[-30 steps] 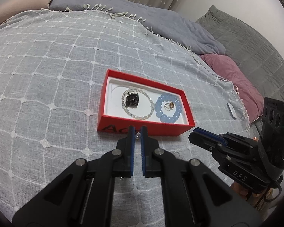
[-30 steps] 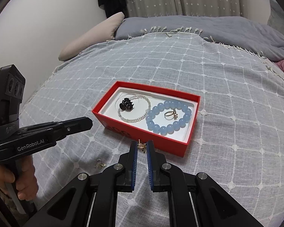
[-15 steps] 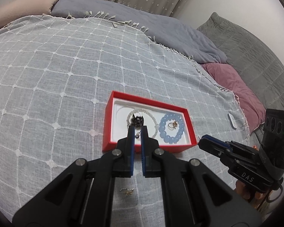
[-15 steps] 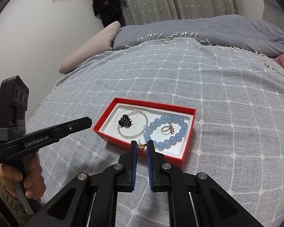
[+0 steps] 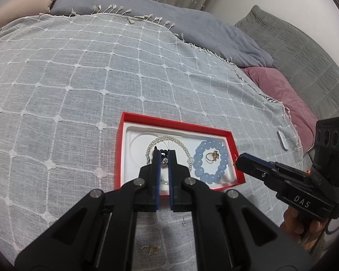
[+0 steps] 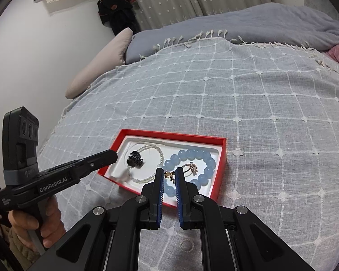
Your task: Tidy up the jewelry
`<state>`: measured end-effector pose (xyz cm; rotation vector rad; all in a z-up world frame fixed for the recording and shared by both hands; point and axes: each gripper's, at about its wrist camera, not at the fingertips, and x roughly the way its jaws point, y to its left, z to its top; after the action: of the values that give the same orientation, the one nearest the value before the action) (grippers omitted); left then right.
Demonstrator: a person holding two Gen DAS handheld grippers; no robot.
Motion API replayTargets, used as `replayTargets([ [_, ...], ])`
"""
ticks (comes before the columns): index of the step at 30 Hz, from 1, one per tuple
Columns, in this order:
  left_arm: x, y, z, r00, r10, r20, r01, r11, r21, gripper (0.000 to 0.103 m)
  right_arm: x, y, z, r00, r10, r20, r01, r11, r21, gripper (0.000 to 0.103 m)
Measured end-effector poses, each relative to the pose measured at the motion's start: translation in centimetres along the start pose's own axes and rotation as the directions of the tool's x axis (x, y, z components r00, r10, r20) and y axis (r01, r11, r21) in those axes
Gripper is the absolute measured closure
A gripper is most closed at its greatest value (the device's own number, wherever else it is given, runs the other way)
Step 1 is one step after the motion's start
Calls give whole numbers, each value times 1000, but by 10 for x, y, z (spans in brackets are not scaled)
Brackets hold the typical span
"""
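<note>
Covering nearly the whole of both views, a grey bedspread (image 5: pixel 83 85) with a white grid pattern lies over a bed, with a blue-grey blanket (image 5: pixel 192 22) along the upper edge and a dusty pink pillow (image 5: pixel 280 90) at the right of the left wrist view. A beige pillow (image 6: pixel 101 61) rests at the upper left of the right wrist view.

A red box (image 5: pixel 124 149) with a white lining sits on the bedspread just below the middle of both frames. Inside it, a blue bead bracelet (image 5: pixel 201 158) lies in the right half, a gold ring (image 5: pixel 212 155) within its circle. A clear bead bracelet (image 6: pixel 147 176) lies in the left half with a black hair claw (image 6: pixel 135 158) on it.

The left gripper (image 5: pixel 163 158) fills the lower part of its own view, its tips over the box's left half, pinching a small earring (image 5: pixel 163 163); the piece is too small to make out further. The right gripper (image 6: pixel 169 176) hovers over the box's near right edge, above the blue bracelet, jaws nearly together and clamped on a small gold earring (image 6: pixel 169 175).

On the bedspread outside the box, at the bottom of the left wrist view, lie a small gold piece (image 5: pixel 154 249) and a thin pin-like bit (image 5: pixel 184 221). A small pearl ring shape (image 6: pixel 186 246) lies between the arms in the right wrist view.
</note>
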<state>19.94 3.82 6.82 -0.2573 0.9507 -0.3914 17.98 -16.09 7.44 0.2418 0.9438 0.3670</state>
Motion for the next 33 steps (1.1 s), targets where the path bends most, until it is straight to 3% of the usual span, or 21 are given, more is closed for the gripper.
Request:
replayTargets([
  [15, 15, 3, -1, 999, 24, -27, -24, 1000, 13, 96, 19, 0, 6, 999, 11, -30, -11, 1000, 14, 92],
  [28, 8, 10, 2, 1000, 1, -26, -2, 1000, -24, 96, 22, -10, 7, 998, 32, -46, -28, 997, 79, 92],
  [33, 2, 10, -1, 1000, 19, -24, -20, 1000, -24, 95, 27, -17, 4, 999, 5, -51, 0, 994, 110, 90],
])
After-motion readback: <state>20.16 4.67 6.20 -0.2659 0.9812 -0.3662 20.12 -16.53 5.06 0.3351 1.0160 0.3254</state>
